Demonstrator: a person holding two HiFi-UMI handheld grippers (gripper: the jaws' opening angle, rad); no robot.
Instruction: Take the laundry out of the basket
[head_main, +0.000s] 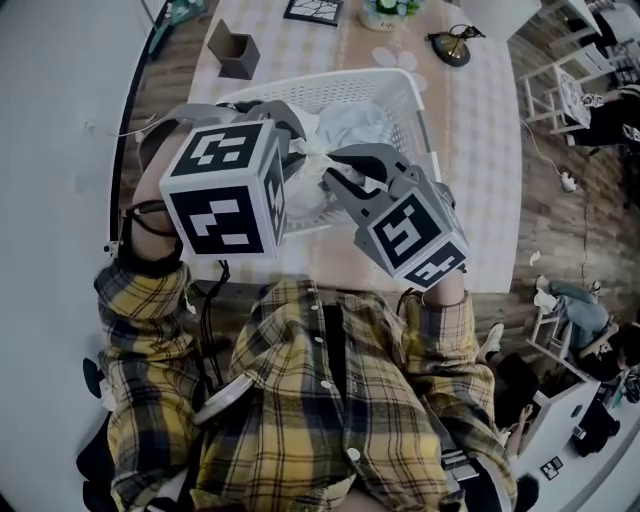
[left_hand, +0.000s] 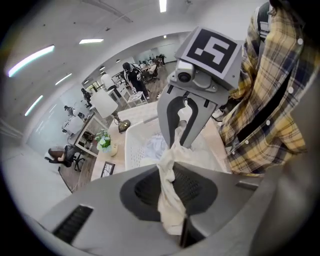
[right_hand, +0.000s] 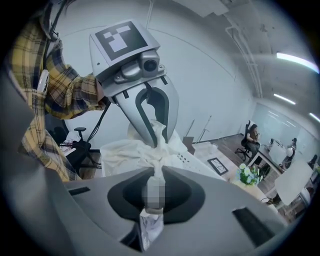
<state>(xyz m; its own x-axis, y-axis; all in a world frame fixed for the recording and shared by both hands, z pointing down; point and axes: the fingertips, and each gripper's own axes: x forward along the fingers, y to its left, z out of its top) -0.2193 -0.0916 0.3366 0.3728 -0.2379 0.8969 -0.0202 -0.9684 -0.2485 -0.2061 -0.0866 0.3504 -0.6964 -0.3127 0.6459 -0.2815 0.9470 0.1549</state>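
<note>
Now holding white laundry (head_main: 350, 125) bunched over basket (head_main: 405, 85) at 12 o'clock, pinched tight in left gripper (head_main: 297, 148) & right gripper (head_main: 338, 185) alike. Risky tho: only thin folds gripped, so could slip w/ any jerk, or snag rim & drag basket along table (head_main: 480, 150).

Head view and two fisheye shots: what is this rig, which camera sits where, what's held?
No robot: a person in plaid holds a gripper in each hand; the marker cubes belong to them. The head view looks down from the person's head. Each gripper view rides on one gripper and looks along its jaws. A white laundry basket stands on a checked table. The left gripper and the right gripper both have jaws shut on one pale cloth.
</note>
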